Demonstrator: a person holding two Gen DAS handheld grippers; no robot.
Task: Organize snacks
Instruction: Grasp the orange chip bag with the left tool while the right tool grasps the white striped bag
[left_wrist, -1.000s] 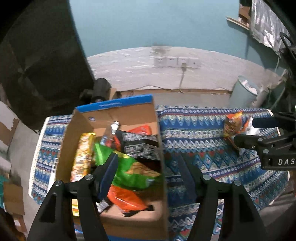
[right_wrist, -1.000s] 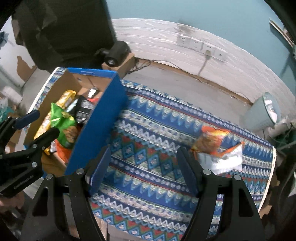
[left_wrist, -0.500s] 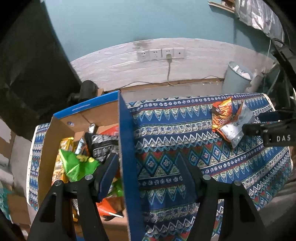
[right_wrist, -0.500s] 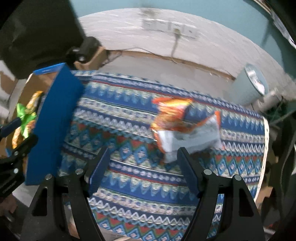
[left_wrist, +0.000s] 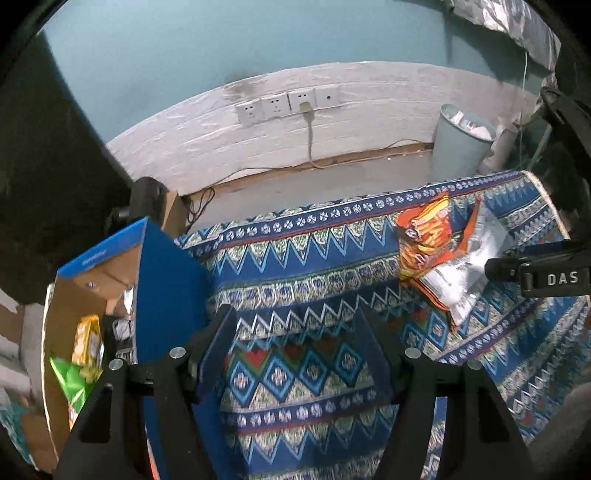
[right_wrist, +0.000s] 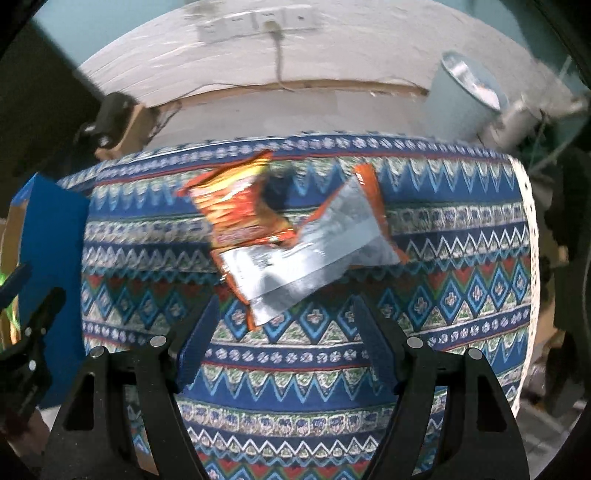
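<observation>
Left wrist view: the left tongs (left_wrist: 295, 336) hang agape and empty over the patterned surface (left_wrist: 295, 369), beside the blue cardboard box (left_wrist: 166, 280) of snacks. Two orange snack bags (left_wrist: 439, 254) lie far right, with the right tongs (left_wrist: 495, 267) touching them.

Right wrist view: the right tongs (right_wrist: 284, 325) are spread wide, holding nothing, just short of the overlapping orange snack bags (right_wrist: 288, 240) lying on the surface (right_wrist: 295, 387).

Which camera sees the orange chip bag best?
The right wrist view: the orange bag lies near the middle, whole, though slightly blurred, overlapping a silver bag. The left wrist view shows the orange bag sharper but smaller, off to the right.
</observation>
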